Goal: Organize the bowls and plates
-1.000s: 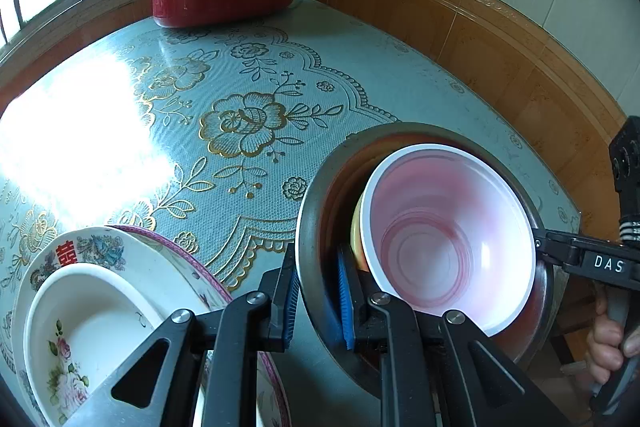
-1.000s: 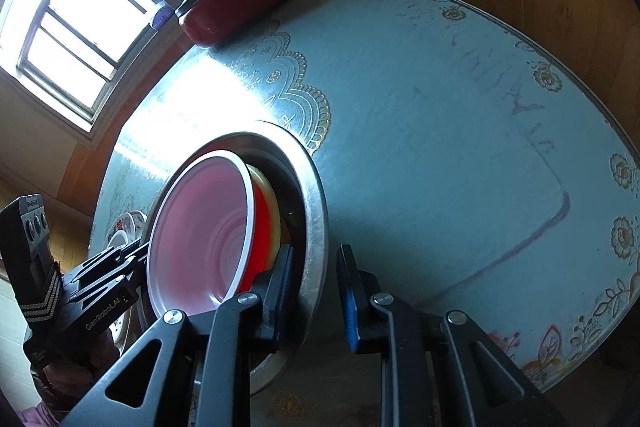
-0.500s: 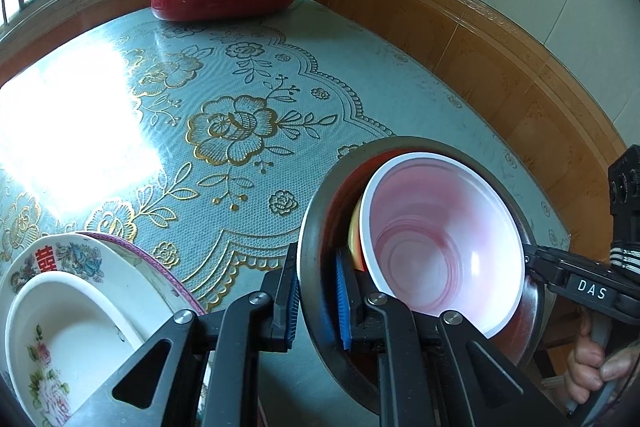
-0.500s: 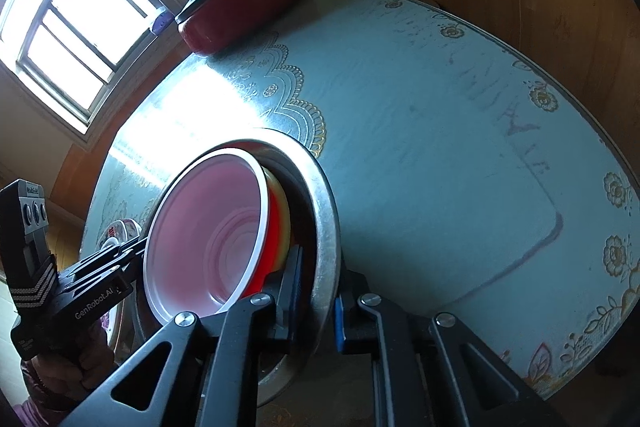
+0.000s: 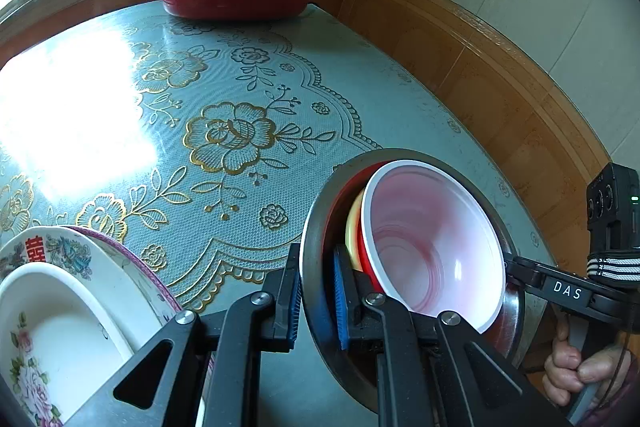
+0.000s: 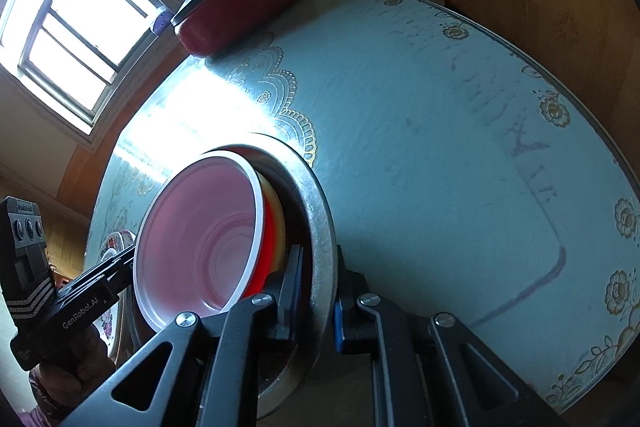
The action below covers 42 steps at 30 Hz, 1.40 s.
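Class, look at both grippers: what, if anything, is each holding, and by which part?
Both hold the metal basin by its rim: the left gripper clamps one side, the right gripper the opposite side.

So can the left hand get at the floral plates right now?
Probably not as things stand. The left gripper is shut on the metal basin's rim, opposite the right gripper. The plates lie just beside it with nothing between, so it would have to let go first.
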{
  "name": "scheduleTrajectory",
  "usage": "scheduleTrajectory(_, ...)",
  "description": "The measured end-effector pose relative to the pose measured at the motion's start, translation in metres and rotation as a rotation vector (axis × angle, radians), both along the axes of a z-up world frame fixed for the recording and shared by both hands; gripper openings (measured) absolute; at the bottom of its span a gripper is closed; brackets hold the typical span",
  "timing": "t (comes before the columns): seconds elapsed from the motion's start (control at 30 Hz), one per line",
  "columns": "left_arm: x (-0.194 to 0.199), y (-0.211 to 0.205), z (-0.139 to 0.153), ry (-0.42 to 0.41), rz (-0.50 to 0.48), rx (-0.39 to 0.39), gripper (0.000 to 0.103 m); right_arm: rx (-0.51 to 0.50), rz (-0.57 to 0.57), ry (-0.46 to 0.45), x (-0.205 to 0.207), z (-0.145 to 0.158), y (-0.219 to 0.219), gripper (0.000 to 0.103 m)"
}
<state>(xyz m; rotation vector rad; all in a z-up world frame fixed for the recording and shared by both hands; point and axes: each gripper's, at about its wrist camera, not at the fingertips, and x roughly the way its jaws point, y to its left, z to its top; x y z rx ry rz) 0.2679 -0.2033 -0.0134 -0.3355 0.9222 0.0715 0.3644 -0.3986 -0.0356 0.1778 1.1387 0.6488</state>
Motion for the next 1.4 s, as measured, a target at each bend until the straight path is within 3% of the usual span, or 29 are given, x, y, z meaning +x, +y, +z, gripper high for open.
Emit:
scheduleTrajectory(0.3, -0.002, 0.004, 0.008, -0.014, 0.009, 0.029, 0.013, 0.008, 0.005, 0.02, 0.0, -0.004, 0.001, 0.011)
scheduleTrajectory(1.03, -0.016, 0.013, 0.022, -0.039, -0.143, 0.031, 0.013, 0.033, -0.154, 0.074, -0.051, -0.005, -0.002, 0.011)
scheduleTrajectory(1.4, -0.026, 0.013, 0.037, -0.082, -0.177, 0.035, 0.013, 0.05, -0.186, 0.044, -0.068, 0.011, -0.002, 0.011)
